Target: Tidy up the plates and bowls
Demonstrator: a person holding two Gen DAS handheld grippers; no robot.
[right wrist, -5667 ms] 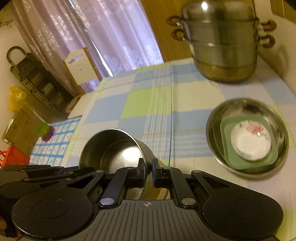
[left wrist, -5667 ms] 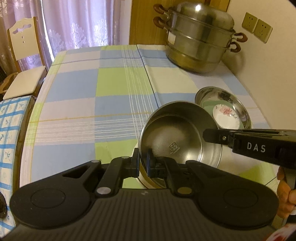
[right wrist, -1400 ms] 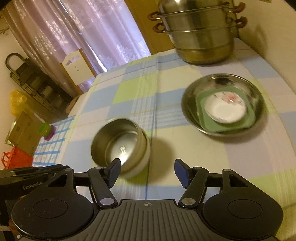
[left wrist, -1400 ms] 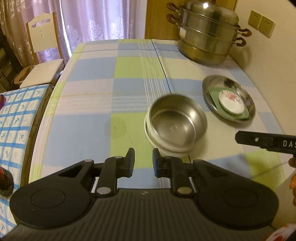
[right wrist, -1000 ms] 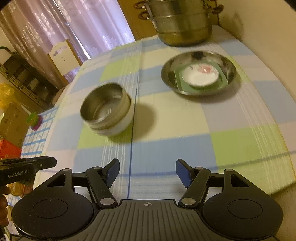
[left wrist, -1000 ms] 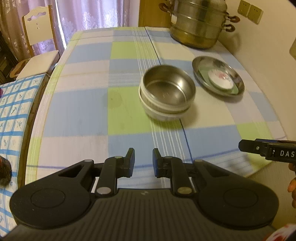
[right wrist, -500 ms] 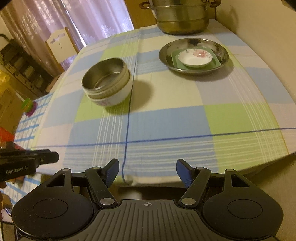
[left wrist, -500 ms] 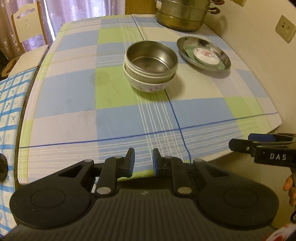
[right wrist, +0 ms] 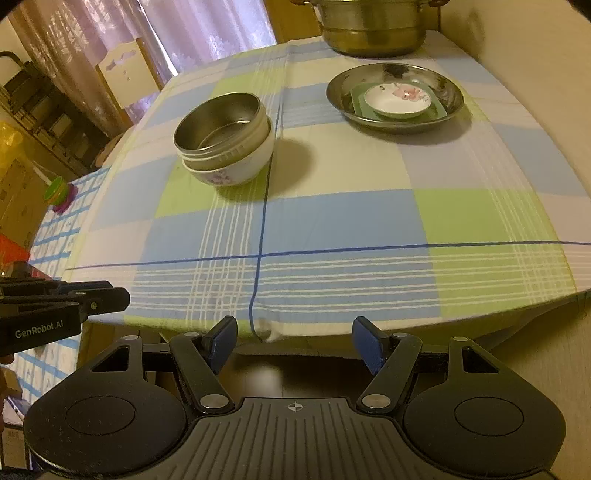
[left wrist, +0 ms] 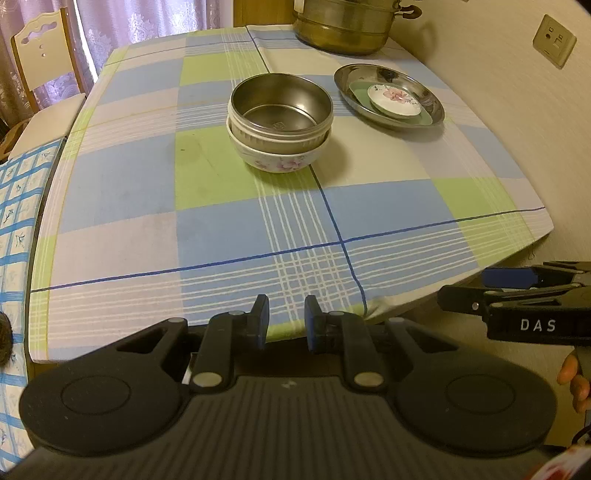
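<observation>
On the counter (left wrist: 221,229), mid-cloth, steel bowl (left wrist: 280,107) sits nested in flowered china bowl (left wrist: 277,155). Well apart to the right, steel dish (left wrist: 436,107) holds green plate (left wrist: 424,119) with small white saucer (left wrist: 393,99) on top. Big pot (left wrist: 343,33) at far edge.

Left tongs (left wrist: 284,323) hang off the near counter edge, jaws narrow with a gap, nothing between. Right tongs (right wrist: 291,343) also off the near edge, jaws wide, empty. Both well apart from the dishes.

Stacking looks done, judging by the two tidy nests.

Handling: steel bowl is light, stiff, slick; thin rim is the place to pinch, one pad inside, one outside. China bowl is heavier and breakable, glaze slippery; take the rim wall, lift level, set down soft. Saucer is shallow, so only its lip offers a hold. Whether the steel bowl sits level or slightly tilted in the china one is hard to tell through the fisheye.
</observation>
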